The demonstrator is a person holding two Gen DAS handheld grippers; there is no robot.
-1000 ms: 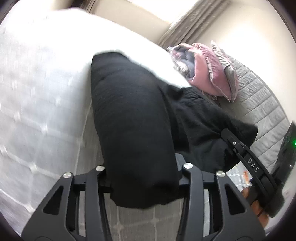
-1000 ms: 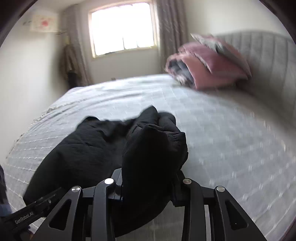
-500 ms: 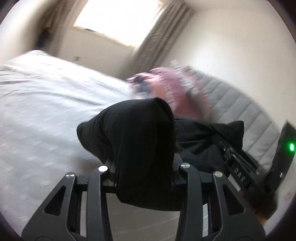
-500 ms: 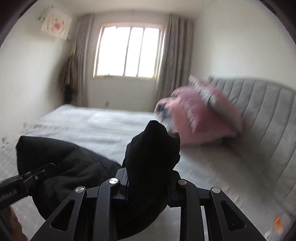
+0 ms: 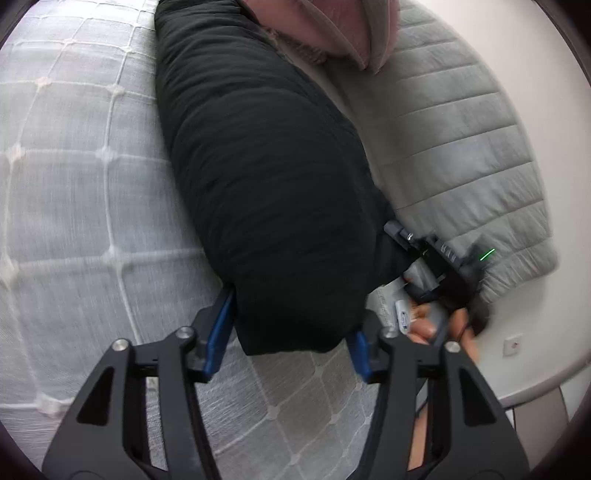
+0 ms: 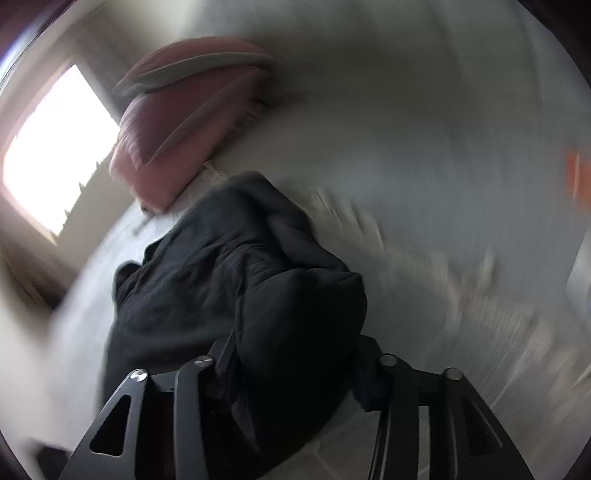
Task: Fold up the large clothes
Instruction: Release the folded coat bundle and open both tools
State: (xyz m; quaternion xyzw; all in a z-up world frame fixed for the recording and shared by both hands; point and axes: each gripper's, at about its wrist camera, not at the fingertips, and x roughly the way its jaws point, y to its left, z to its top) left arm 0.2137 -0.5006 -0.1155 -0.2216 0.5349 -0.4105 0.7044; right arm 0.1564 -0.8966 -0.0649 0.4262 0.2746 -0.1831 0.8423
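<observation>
Nearest, L wrist view: left gripper [image 5: 293, 341], jaws opening, blue pads [image 5: 218, 332] now standing off the sides of the black garment [image 5: 266, 177], whose end is still between them but no longer pinched as it was a sec ago. The garment lies as a long folded roll on the quilted bed [image 5: 74, 177], running away from the jaws toward the pink pillows [image 5: 332, 29] by the grey headboard [image 5: 461, 155]. To the right, the right gripper [image 5: 436, 258] and a hand [image 5: 443, 325] sit at the roll's other corner. R wrist view (heavy blur): right gripper [image 6: 295, 362] w/ jaws also opening; garment [image 6: 236, 288] bunched between them, contact w/ pads not clear. Farther off: pillows [image 6: 192, 122], window [image 6: 55, 147]. Change vs. half a sec ago: cloth was carried up off the bed in both grips, now laid down by the pillows. Judgement: fold carried over & being released; next likely smoothing or another fold.
</observation>
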